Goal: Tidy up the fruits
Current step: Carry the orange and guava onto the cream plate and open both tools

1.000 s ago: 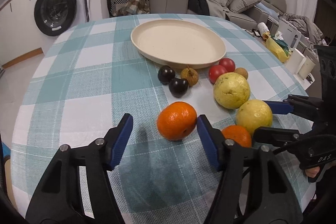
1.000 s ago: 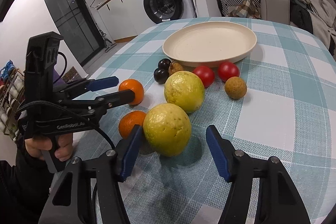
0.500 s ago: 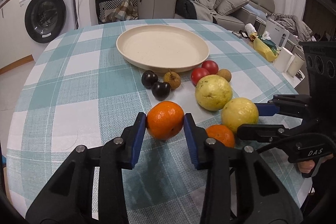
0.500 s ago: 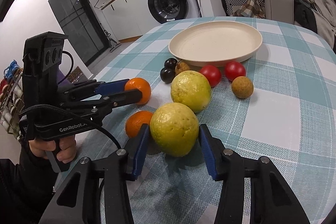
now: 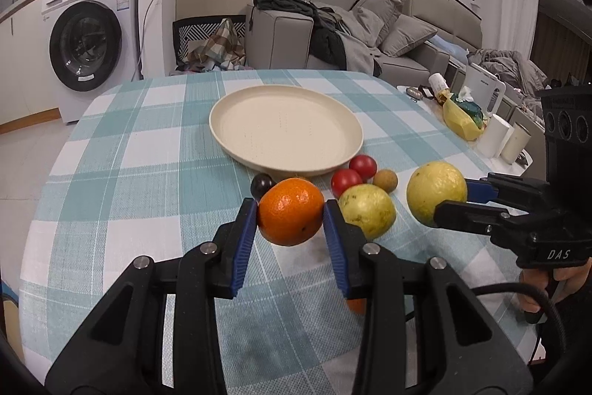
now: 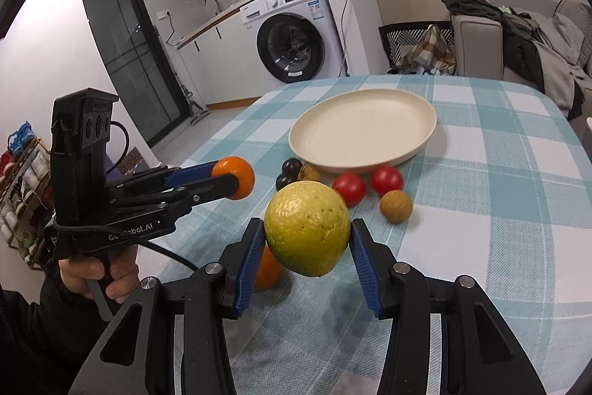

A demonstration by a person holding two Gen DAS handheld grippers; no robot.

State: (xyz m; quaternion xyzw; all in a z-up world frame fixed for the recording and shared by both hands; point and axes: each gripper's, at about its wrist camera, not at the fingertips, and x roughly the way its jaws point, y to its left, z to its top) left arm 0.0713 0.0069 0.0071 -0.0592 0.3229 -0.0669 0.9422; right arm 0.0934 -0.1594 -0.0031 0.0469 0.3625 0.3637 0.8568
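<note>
Left gripper: clamps orange, now lifted off table.
Right gripper: clamps yellow fruit, also raised.

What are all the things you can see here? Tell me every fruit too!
plate: 1, cream, middle of the checked table
oranges: 2; one held in air, one on table
yellow-green fruits: 2; one held, one on table
red fruits: 2, by plate's near rim
brown fruits: 2; one right of the red ones, one beside the dark ones
dark fruits: 2, by plate
washing machine: 1, white, behind
sofa: grey, behind
left gripper: shut on orange
right gripper: shut on yellow-green fruit
</note>
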